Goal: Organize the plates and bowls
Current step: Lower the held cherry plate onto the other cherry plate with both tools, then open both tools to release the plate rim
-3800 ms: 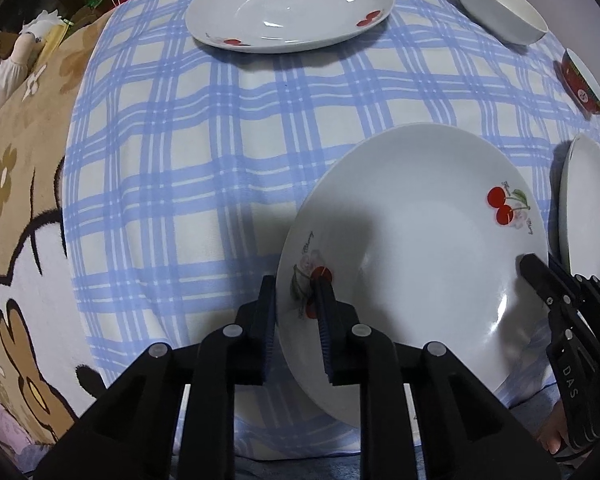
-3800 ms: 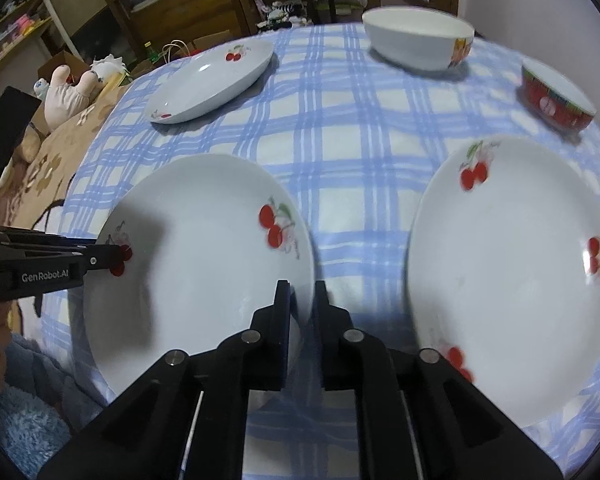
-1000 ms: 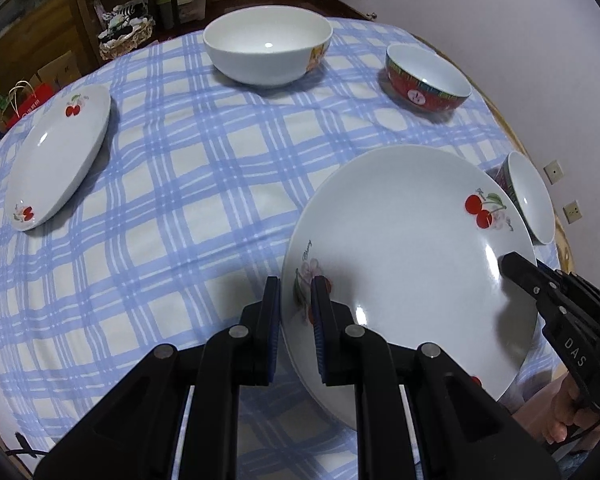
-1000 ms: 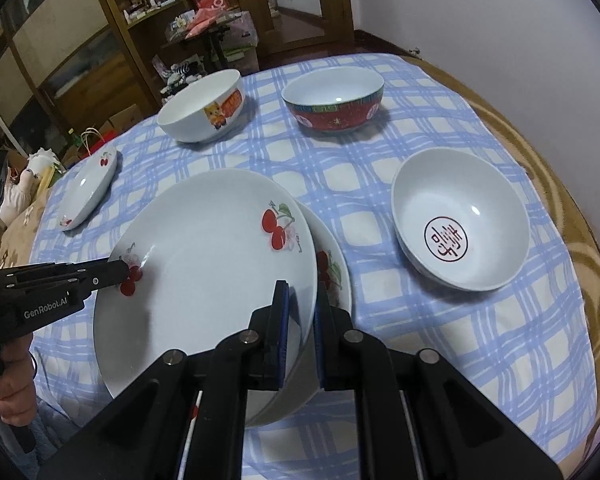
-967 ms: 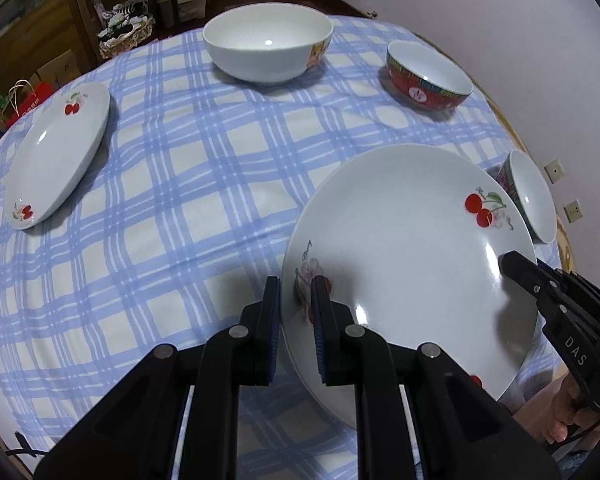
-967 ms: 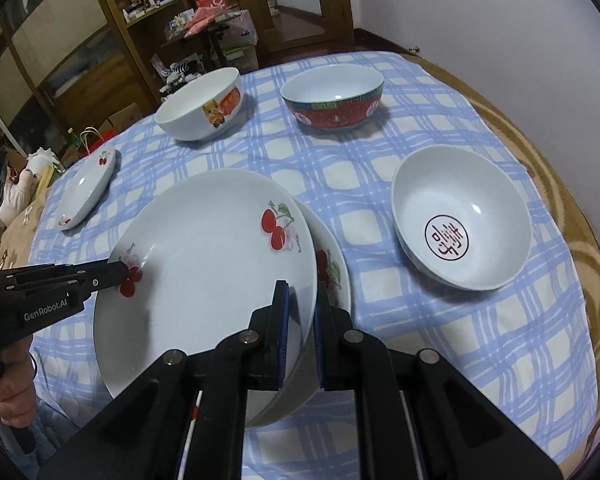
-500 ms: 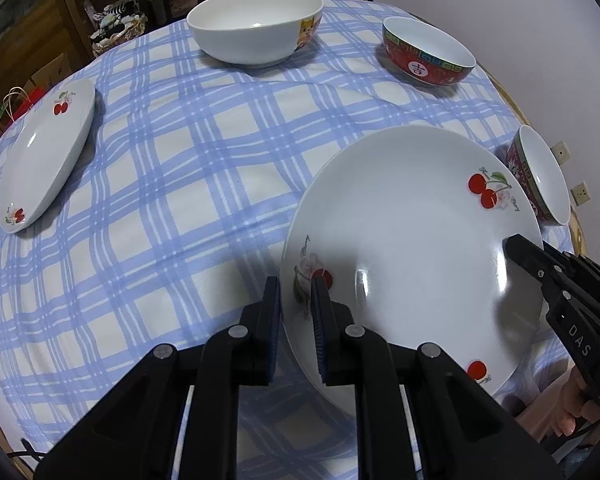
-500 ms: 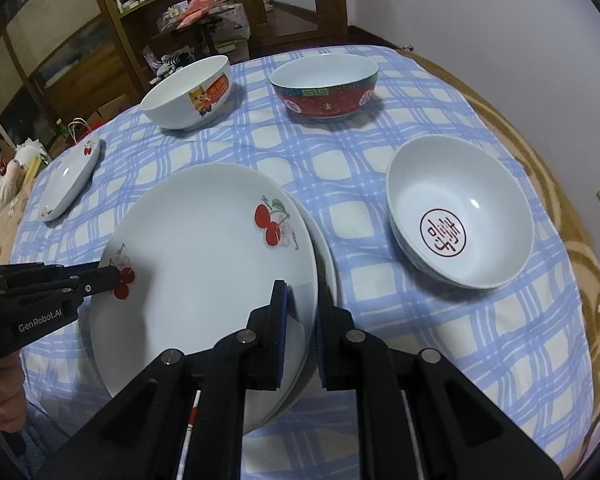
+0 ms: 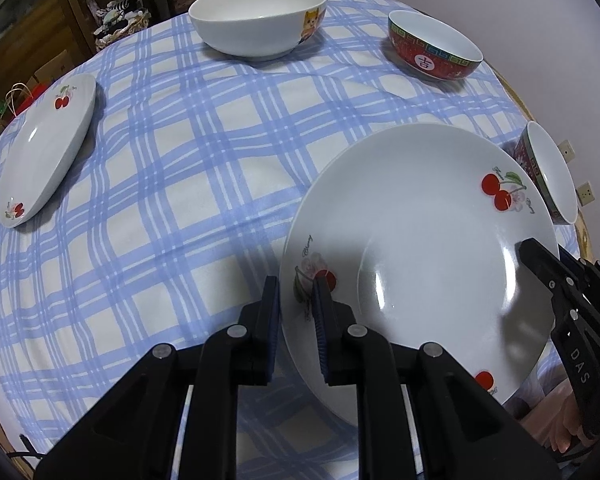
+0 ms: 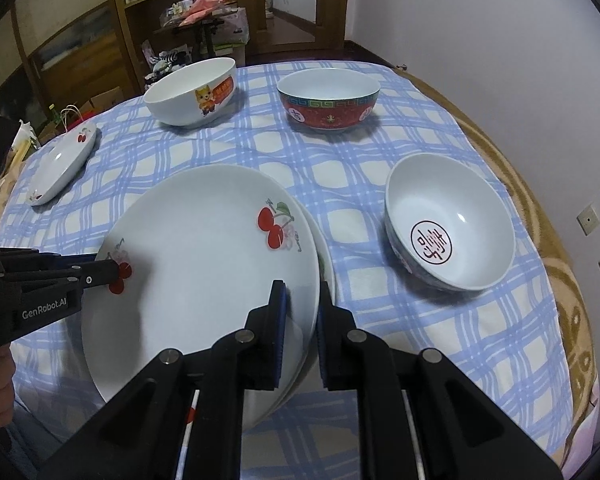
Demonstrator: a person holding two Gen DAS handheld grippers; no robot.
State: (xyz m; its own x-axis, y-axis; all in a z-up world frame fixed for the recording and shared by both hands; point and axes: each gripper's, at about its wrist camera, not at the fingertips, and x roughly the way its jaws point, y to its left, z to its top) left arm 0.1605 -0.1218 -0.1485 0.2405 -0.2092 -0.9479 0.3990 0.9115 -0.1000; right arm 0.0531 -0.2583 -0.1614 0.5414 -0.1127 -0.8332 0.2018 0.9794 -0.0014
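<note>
Round table with a blue-and-white checked cloth [image 10: 380, 168], a brown patterned blanket [image 10: 540, 216] peeking out under its right edge. Wooden shelving [image 10: 100, 20] sits behind the table and a plain pale wall [image 10: 500, 60] with a couple of sockets runs along the right.

Both grippers pinch the same cherry plate [image 9: 420, 232], one on each side of its rim. The left gripper [image 9: 296, 312] has its jaws nearly together on the left rim, and the right gripper [image 10: 300, 312] is likewise clamped on the right rim. That plate sits over a second cherry plate [image 10: 324, 264], whose rim shows just beneath it at the near edge of the table.

A third cherry plate [image 9: 44, 152] lies well apart at the far left edge. The cartoon bowl [image 9: 260, 16] and red patterned bowl [image 9: 436, 48] sit along the far side, and a bowl with a red seal inside [image 10: 448, 224] is just right of the stack. The middle of the cloth is bare.
</note>
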